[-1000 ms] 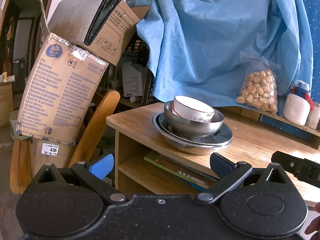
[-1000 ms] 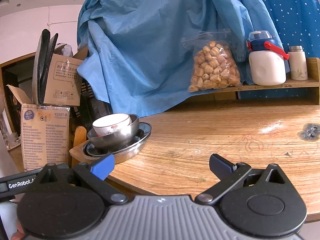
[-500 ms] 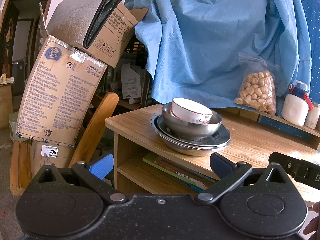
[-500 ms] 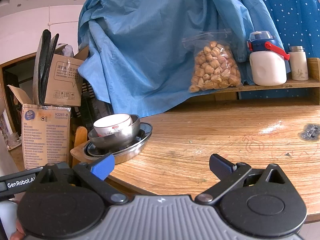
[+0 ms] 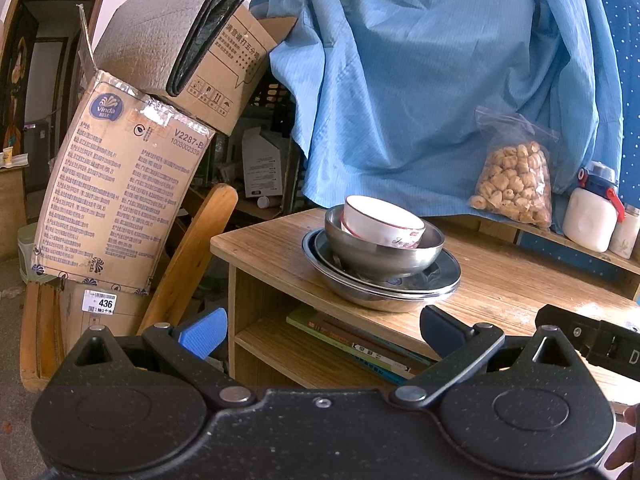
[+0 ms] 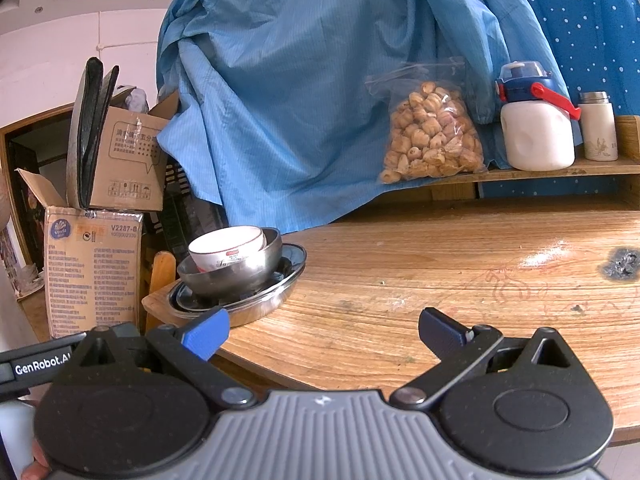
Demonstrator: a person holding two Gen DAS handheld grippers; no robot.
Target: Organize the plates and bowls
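On the left corner of the wooden table (image 6: 420, 280) stands a stack: steel plates (image 5: 400, 288) (image 6: 280, 292) at the bottom, a steel bowl (image 5: 384, 256) (image 6: 236, 276) on them, and a white ceramic bowl (image 5: 380, 222) (image 6: 228, 246) tilted inside it. My left gripper (image 5: 320, 334) is open and empty, off the table's front left, short of the stack. My right gripper (image 6: 322, 334) is open and empty over the table's near edge, with the stack ahead to its left.
Cardboard boxes (image 5: 120, 192) and a wooden chair (image 5: 188, 256) crowd the floor left of the table. Books (image 5: 360, 344) lie on the shelf under the tabletop. A snack bag (image 6: 432, 136), a white jug (image 6: 536, 128) and a small flask (image 6: 598, 128) stand on the back ledge before a blue cloth (image 6: 320, 80).
Both views have drifted slightly: the stack sits a little lower and more central in the left wrist view. The jaws of both grippers stay open and nothing was grasped.
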